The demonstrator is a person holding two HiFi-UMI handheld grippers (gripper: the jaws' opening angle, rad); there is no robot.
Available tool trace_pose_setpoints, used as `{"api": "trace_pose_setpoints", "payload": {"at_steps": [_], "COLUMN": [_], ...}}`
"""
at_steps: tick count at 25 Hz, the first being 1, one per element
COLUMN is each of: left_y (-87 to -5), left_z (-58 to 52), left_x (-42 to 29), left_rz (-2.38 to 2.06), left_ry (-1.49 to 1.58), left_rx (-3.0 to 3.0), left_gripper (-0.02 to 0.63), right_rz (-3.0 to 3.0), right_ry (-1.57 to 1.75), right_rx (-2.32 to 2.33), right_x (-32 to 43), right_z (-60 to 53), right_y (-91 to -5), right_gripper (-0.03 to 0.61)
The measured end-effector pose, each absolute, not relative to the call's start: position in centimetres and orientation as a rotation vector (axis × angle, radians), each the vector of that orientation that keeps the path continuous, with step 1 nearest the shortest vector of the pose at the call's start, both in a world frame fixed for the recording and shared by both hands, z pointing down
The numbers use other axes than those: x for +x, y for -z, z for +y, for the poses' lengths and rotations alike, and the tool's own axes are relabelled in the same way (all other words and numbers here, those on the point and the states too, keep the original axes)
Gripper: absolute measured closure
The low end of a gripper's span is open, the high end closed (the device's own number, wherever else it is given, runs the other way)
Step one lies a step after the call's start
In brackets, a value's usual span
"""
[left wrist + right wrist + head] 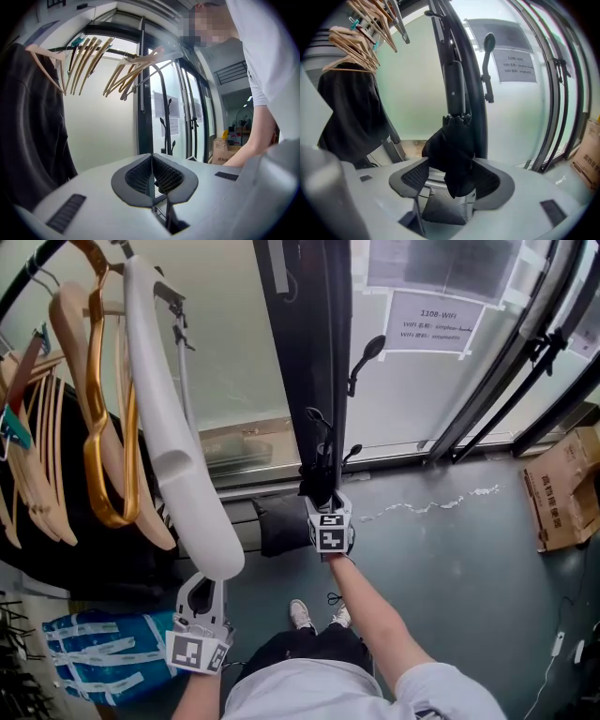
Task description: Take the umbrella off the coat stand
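A black folded umbrella [454, 145] hangs down along the black coat stand pole [459, 70], below a hook [488, 51]. My right gripper [450, 164] stands open with the umbrella's lower end hanging between its pads. The left pad is clearly apart from the fabric. In the head view, the right gripper [323, 507] is at the foot of the pole [330, 352], against the umbrella [319, 482]. My left gripper [152, 160] is shut with nothing in it and points toward the hangers. Its marker cube [197, 651] shows at the bottom left.
Wooden hangers [94, 409] and a black garment [28, 126] hang on a rail at the left. A cardboard box [562, 493] lies on the floor at the right. A blue taped bag [94, 652] sits bottom left. Glass doors carry a paper notice [436, 322].
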State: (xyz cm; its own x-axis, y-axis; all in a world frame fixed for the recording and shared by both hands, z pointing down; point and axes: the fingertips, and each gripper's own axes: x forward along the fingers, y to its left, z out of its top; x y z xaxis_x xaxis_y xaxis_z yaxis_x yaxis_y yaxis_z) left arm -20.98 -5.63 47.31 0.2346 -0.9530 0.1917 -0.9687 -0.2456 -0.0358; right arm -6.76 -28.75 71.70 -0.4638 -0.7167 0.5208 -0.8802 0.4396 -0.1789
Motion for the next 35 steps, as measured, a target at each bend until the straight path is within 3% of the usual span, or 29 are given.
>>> {"api": "trace_pose_setpoints", "payload": {"at_steps": [9, 21, 35], "left_y": [-48.1, -49.0, -51.3], "left_z": [-5.5, -5.3, -4.7], "left_x": [-22.6, -24.2, -26.3], "left_rz": [-1.809, -1.745, -1.721], "left_ry": [-0.321, -0.351, -0.357], "left_rx": [2.434, 2.474, 2.456], "left_gripper": [0.586, 0.586, 0.586], "right_rz": [-2.227, -2.274, -2.248], "right_ry": [-0.695, -0.825, -0.732], "right_rx": [1.543, 1.567, 1.634], "right_x": [-5.9, -8.1, -10.9], "right_z": [-31.2, -30.8, -35.2], "right_y": [-73.5, -74.3, -74.6], "right_gripper": [0.236, 0.238, 0.219]}}
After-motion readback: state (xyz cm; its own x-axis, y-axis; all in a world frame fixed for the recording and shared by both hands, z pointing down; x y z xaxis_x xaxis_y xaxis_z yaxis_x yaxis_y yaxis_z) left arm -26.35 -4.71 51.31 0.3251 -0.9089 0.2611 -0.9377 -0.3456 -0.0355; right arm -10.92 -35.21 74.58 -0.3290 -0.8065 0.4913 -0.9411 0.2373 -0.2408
